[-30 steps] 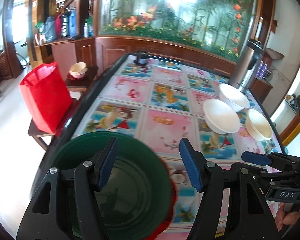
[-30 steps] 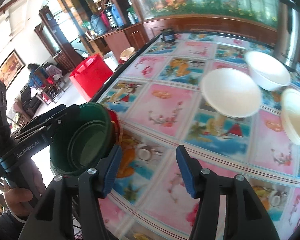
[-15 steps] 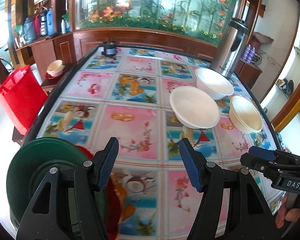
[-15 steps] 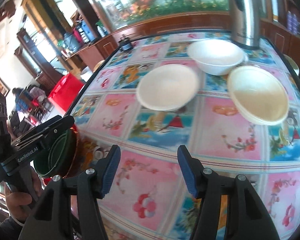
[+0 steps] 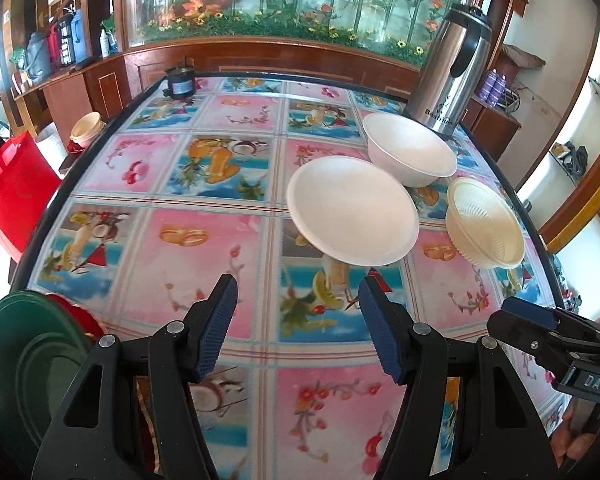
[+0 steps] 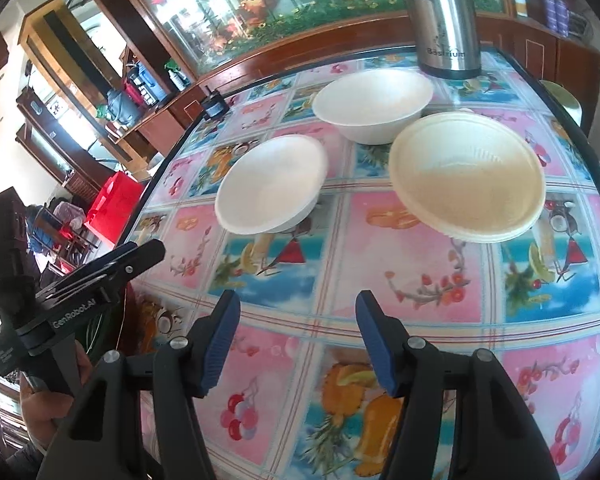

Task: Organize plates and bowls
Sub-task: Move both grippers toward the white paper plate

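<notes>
Three pale bowls stand on the patterned table [image 5: 204,240]: a white bowl [image 5: 352,210] in the middle, a deeper white bowl [image 5: 410,148] behind it, and a cream ribbed bowl [image 5: 486,228] to the right. They also show in the right wrist view: white bowl [image 6: 270,190], deeper bowl [image 6: 374,104], cream bowl [image 6: 466,176]. A green bowl stack [image 5: 24,356] on a red plate [image 5: 74,312] sits at the near left edge. My left gripper [image 5: 296,320] is open and empty, short of the middle bowl. My right gripper [image 6: 298,336] is open and empty, short of the bowls.
A steel thermos [image 5: 450,74] stands at the back right corner, a small dark jar [image 5: 180,82] at the back left. A red bag [image 5: 10,188] and a side stool with a cup [image 5: 85,130] are left of the table. An aquarium cabinet [image 5: 292,4] backs the table.
Both grippers have swung right, away from the green stack and toward the pale bowls. The green stack has slid to the left edge of the left wrist view. Both stay open.
</notes>
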Demonstrator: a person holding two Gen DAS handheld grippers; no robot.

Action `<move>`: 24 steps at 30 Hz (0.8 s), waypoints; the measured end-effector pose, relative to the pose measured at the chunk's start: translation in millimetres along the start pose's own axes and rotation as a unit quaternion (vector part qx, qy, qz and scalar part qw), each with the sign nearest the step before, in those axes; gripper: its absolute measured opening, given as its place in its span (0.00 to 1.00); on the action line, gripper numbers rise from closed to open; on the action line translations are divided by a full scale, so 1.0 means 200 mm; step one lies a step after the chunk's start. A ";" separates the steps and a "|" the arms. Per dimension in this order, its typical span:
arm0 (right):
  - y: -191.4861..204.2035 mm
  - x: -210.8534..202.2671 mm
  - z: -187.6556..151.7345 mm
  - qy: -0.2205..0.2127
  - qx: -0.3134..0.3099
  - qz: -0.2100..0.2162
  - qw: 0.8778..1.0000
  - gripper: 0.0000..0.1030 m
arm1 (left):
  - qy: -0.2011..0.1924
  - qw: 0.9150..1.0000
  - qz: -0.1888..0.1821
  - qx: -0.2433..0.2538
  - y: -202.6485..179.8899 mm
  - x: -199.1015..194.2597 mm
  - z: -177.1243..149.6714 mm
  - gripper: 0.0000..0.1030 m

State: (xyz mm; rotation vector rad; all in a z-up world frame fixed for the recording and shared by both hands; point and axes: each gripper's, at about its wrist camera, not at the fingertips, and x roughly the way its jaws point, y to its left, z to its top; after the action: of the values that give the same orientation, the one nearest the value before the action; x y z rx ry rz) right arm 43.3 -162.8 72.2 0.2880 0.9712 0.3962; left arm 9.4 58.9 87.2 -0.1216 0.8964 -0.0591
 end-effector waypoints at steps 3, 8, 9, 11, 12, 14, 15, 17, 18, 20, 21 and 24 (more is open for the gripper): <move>-0.03 0.00 0.02 -0.003 0.003 0.002 1.000 0.59 | 0.007 1.000 0.001 -0.002 -0.03 0.04 0.02 0.62; -0.06 0.02 0.06 -0.001 0.009 0.006 1.000 0.59 | 0.016 1.000 0.004 -0.007 -0.07 0.11 0.07 0.62; -0.06 0.03 0.07 -0.001 0.009 0.008 1.000 0.59 | 0.017 1.000 0.007 -0.008 -0.07 0.13 0.08 0.62; -0.06 0.05 0.10 -0.001 0.010 0.016 1.000 0.59 | 0.021 1.000 0.011 -0.013 -0.07 0.16 0.10 0.62; -0.05 0.06 0.11 -0.001 0.011 0.018 1.000 0.59 | 0.022 1.000 0.012 -0.017 -0.07 0.18 0.11 0.62; -0.05 0.08 0.16 -0.003 0.015 0.021 1.000 0.59 | 0.025 0.999 0.016 -0.027 -0.06 0.21 0.13 0.62; -0.05 0.10 0.18 -0.002 0.018 0.022 1.000 0.59 | 0.027 0.999 0.018 -0.030 -0.06 0.23 0.14 0.62; -0.05 0.14 0.22 0.001 0.022 0.023 0.999 0.59 | 0.034 0.998 0.026 -0.035 -0.04 0.27 0.15 0.62; -0.05 0.16 0.24 0.002 0.023 0.025 0.999 0.59 | 0.037 0.998 0.029 -0.038 -0.04 0.29 0.16 0.62; -0.04 0.21 0.28 0.004 0.023 0.024 0.999 0.59 | 0.046 0.997 0.033 -0.046 -0.02 0.34 0.18 0.62; -0.04 0.24 0.30 0.006 0.022 0.023 0.999 0.59 | 0.048 0.997 0.032 -0.049 -0.02 0.35 0.18 0.62; -0.04 0.32 0.35 0.017 0.020 0.020 0.999 0.59 | 0.050 0.997 0.037 -0.054 -0.01 0.39 0.20 0.62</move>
State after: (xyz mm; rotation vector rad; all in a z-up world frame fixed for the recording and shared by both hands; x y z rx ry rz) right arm 135.4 -145.1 59.7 0.3391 1.0084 0.4196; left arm 89.5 52.2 52.2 -0.1874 1.0040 0.0527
